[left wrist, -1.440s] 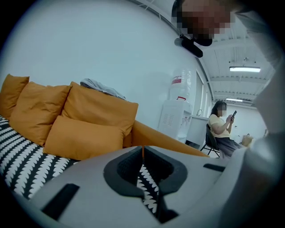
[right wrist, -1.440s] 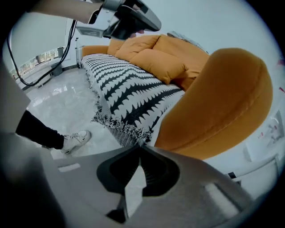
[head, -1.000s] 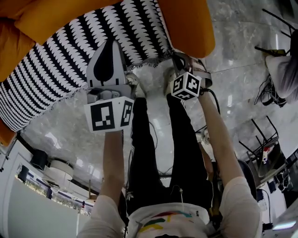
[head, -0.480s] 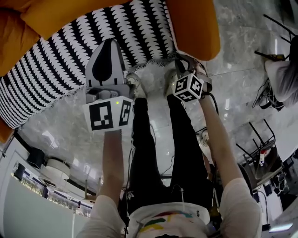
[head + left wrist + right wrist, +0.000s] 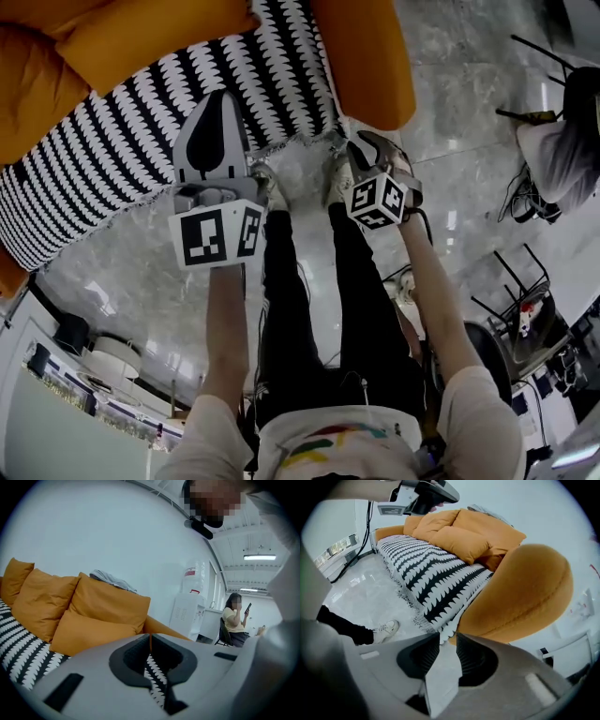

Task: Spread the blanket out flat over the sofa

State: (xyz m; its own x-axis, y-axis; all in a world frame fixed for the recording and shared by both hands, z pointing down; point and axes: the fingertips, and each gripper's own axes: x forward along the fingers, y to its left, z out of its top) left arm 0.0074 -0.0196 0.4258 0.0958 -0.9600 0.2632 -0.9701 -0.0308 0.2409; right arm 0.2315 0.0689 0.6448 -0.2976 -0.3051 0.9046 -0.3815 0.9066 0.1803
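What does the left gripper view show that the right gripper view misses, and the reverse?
Only the left gripper view: a seated person holding a phone, and a white appliance. Only the right gripper view: the marble floor, a white shoe and the fringe along the front. Both: the black-and-white blanket lying flat on the sofa, in front of orange cushions.

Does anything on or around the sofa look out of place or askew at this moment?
The black-and-white blanket lies flat on the orange sofa, fringe over the front edge. Only a crumpled grey cloth on top of the back cushions looks out of place.
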